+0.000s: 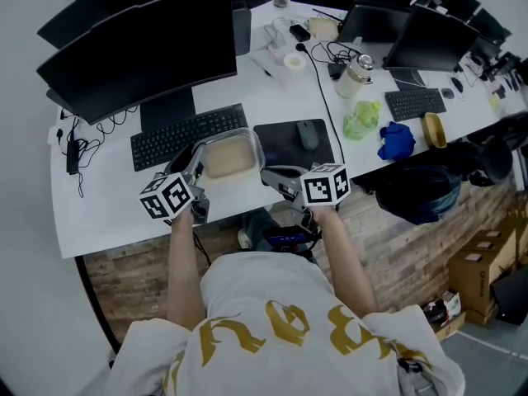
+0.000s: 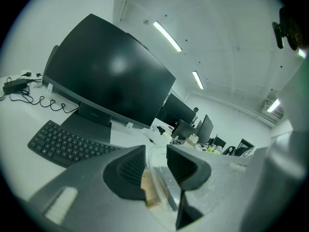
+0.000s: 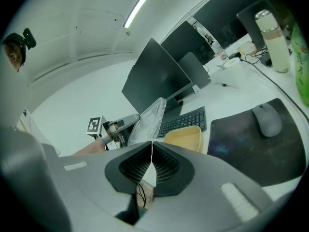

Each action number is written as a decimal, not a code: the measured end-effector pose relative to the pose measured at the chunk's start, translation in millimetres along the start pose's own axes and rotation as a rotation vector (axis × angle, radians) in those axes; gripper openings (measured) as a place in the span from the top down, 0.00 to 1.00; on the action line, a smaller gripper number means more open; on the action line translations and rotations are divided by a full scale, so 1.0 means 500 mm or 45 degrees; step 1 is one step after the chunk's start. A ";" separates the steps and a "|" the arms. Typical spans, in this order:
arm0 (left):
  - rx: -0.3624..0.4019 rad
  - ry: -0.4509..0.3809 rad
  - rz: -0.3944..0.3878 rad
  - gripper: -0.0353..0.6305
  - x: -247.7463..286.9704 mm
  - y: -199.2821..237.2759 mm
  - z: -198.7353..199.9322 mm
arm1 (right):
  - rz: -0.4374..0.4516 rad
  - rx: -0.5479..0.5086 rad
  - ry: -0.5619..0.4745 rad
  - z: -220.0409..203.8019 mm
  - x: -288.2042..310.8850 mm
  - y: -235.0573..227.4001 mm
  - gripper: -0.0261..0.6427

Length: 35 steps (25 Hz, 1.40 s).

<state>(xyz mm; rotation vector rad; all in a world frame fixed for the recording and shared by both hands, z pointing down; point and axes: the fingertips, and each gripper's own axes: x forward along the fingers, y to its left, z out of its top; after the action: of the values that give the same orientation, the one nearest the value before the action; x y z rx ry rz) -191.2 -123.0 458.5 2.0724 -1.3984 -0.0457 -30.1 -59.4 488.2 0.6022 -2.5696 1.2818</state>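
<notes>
**Op:** Okay, left side first. What's my left claw on?

**Eng:** Your left claw [image 2: 155, 163] is clamped on the left rim of the clear lid [image 3: 147, 119]. There's a narrow gap between the pads, filled by the plastic lip. The beige of the container [image 1: 228, 158] shows just behind it.

**Op:** Where does the container sit?

**Eng:** On the table [image 1: 107, 205], mouth up, between the keyboard [image 1: 188, 135] and you, just left of the mouse pad [image 1: 289, 145].

**Op:** And the lid relative to it?

**Eng:** The lid's long axis runs across you, claw to claw. You hold one end in each, so neither hand is nearer. It's tilted: from your right claw it rises up and away toward the monitor [image 3: 154, 79]. It isn't seated on the container. I can't tell whether its lower edge touches the container wall.

**Op:** Right claw?

**Eng:** Your right claw [image 3: 151, 159] is squeezed onto the lid's thin right edge. The pads nearly meet, with only the sheet between them.

**Op:** Do the views disagree anywhere?

**Eng:** The head view flattens it. There the lid reads as a clear rim around the container and the tilt doesn't show. The right gripper view shows the tilt, the container's open mouth beside the lid, and your left claw at the far end. The left gripper view shows the left grip close up. It doesn't show your right claw or the mouse [image 3: 268, 120].
</notes>
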 end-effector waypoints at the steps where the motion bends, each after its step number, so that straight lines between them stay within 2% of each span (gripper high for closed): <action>1: 0.001 0.001 -0.001 0.76 0.000 -0.001 -0.001 | -0.002 0.003 -0.002 -0.001 -0.001 -0.001 0.92; 17: -0.012 0.002 -0.003 0.76 0.000 0.008 -0.002 | -0.013 -0.029 0.047 -0.010 0.009 0.001 0.92; 35: -0.037 0.033 0.005 0.76 0.013 0.030 -0.020 | -0.006 -0.001 0.091 -0.014 0.021 -0.007 0.92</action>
<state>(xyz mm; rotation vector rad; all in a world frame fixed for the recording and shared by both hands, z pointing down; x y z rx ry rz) -197.4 -127.3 476.2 2.0392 -1.3783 -0.0370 -38.1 -58.2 498.8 0.5518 -2.5096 1.2766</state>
